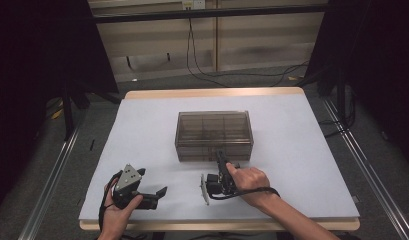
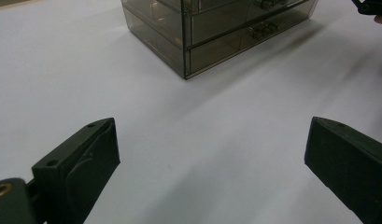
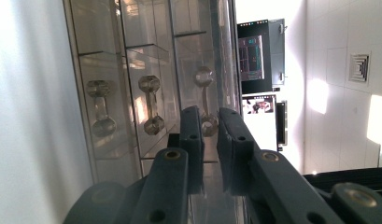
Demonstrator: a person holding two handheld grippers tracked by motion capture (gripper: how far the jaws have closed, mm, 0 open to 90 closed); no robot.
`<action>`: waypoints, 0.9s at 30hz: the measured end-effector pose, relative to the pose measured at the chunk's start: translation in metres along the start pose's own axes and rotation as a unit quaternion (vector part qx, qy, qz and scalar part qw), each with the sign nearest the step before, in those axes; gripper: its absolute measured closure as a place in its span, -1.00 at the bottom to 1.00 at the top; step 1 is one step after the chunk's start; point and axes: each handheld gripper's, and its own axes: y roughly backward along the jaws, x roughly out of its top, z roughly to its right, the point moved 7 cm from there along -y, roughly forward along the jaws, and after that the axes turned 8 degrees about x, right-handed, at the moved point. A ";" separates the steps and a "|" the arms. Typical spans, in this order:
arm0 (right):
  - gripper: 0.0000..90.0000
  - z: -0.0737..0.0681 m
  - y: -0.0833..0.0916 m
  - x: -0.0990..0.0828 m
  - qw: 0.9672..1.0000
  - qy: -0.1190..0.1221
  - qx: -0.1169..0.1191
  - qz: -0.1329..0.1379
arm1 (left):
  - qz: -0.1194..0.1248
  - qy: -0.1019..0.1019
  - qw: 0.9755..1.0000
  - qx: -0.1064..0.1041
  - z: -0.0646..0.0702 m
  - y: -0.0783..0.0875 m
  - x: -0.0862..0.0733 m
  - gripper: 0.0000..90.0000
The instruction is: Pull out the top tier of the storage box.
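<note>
Smoky drawer box [image 1: 214, 135] sits mid-frame on the white bench [image 1: 142, 130]. Right gripper [image 1: 221, 159] at its front, fingers [image 3: 192, 140] nearly closed around the top drawer's handle [image 3: 205, 100]. Left gripper [image 1: 159, 192], lower left of the frame, fingers [image 2: 81, 163] wide apart, holding nothing.

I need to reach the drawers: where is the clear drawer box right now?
In the high view the drawer box sits mid-table on the white mat, just beyond the right gripper, whose jaws are at its front.
</note>
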 end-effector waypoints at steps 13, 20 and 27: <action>0.81 -0.003 0.010 0.000 1.000 -0.004 0.002 0.005 | -0.002 0.001 1.000 0.001 0.000 0.000 0.000 -0.93; 0.74 0.000 0.012 -0.001 0.999 -0.031 0.026 0.012 | -0.003 -0.001 1.000 -0.002 0.001 -0.001 -0.001 -0.93; 0.53 0.006 0.015 -0.008 0.991 -0.097 0.083 0.038 | -0.003 -0.003 1.000 -0.001 0.000 -0.001 0.000 -0.93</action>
